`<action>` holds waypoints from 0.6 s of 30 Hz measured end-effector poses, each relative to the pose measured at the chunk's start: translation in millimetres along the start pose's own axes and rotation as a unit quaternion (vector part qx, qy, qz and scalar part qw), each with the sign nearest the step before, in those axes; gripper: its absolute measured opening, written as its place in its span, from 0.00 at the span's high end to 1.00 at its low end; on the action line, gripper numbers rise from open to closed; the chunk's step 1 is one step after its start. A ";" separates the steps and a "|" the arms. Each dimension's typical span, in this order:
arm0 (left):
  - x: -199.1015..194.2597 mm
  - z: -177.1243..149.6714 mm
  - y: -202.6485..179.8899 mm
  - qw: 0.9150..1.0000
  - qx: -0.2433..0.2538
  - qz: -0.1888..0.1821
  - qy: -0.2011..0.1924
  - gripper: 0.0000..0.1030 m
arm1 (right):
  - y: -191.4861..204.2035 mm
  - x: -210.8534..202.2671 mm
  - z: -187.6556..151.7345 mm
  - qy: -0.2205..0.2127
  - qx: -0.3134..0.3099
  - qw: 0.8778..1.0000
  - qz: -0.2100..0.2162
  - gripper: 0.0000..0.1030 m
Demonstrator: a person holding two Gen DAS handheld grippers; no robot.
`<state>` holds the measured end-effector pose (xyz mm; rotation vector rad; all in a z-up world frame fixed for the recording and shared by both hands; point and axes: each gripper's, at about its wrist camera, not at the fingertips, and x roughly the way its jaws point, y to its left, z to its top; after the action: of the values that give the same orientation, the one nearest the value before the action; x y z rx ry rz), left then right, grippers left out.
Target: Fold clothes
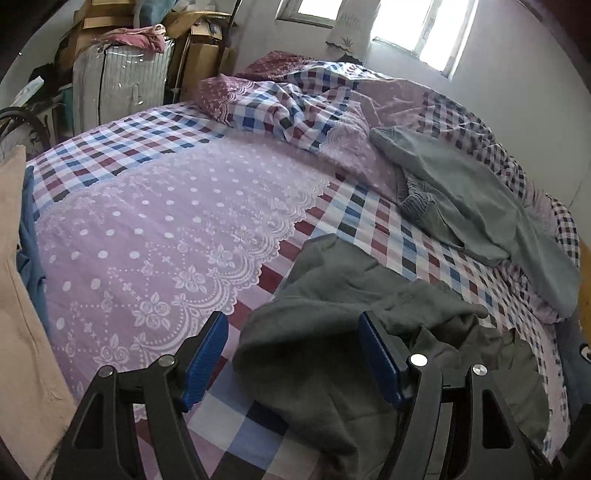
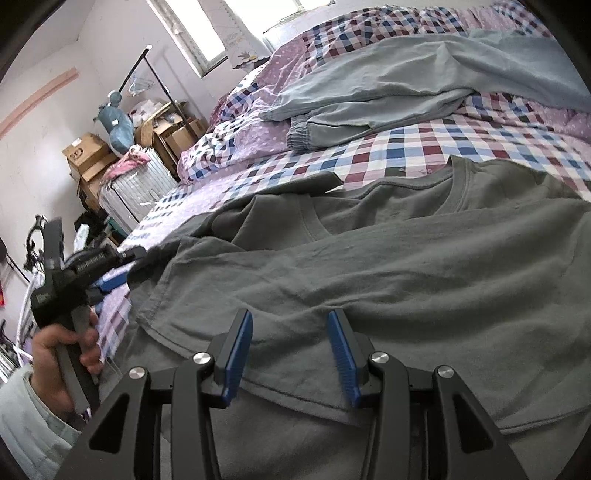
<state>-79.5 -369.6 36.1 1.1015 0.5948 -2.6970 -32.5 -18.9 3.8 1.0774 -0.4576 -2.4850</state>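
Observation:
A dark grey T-shirt (image 2: 369, 266) lies spread on the checked and purple bed sheet (image 1: 166, 221), neck hole toward the far side. My right gripper (image 2: 291, 343) hovers over the shirt's near hem, jaws apart, with flat cloth under them and nothing pinched. My left gripper (image 1: 295, 347) stands open at the shirt's left side. A rumpled sleeve end of the T-shirt (image 1: 314, 332) lies between its wide blue pads (image 1: 207, 362) without being pressed. In the right wrist view a hand (image 2: 59, 354) holds the left gripper (image 2: 123, 269) at the shirt's left edge. Light grey-blue trousers (image 1: 461, 199) lie crumpled farther back.
A bunched checked quilt (image 1: 295, 107) fills the head of the bed. A silver suitcase (image 1: 118, 81) and cardboard boxes (image 2: 88, 155) stand beside the bed's far corner. Beige cloth (image 1: 22, 295) and blue cloth (image 1: 31, 251) lie at the bed's left edge. Windows (image 1: 417, 26) are on the far wall.

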 end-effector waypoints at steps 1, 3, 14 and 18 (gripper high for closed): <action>-1.4 0.1 0.4 1.000 -0.004 -0.002 0.000 0.26 | -1.5 -0.3 2.3 0.001 0.006 1.000 0.005 0.55; -5.3 0.4 0.4 1.000 -0.010 -0.006 -0.002 0.26 | -4.3 -2.3 9.3 -0.001 0.021 1.000 0.019 0.55; -20.1 -0.8 -22.7 0.999 0.014 -0.031 0.004 0.26 | -19.4 -1.5 60.8 -0.010 0.116 0.993 0.036 0.51; -24.6 4.7 -12.5 0.999 -0.020 -0.044 0.002 0.26 | 3.3 23.2 94.3 0.008 0.102 0.995 0.019 0.51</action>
<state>-68.7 -360.1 60.1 1.0962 0.7120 -2.7439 -116.7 -19.7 52.2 1.1527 -0.7324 -2.4346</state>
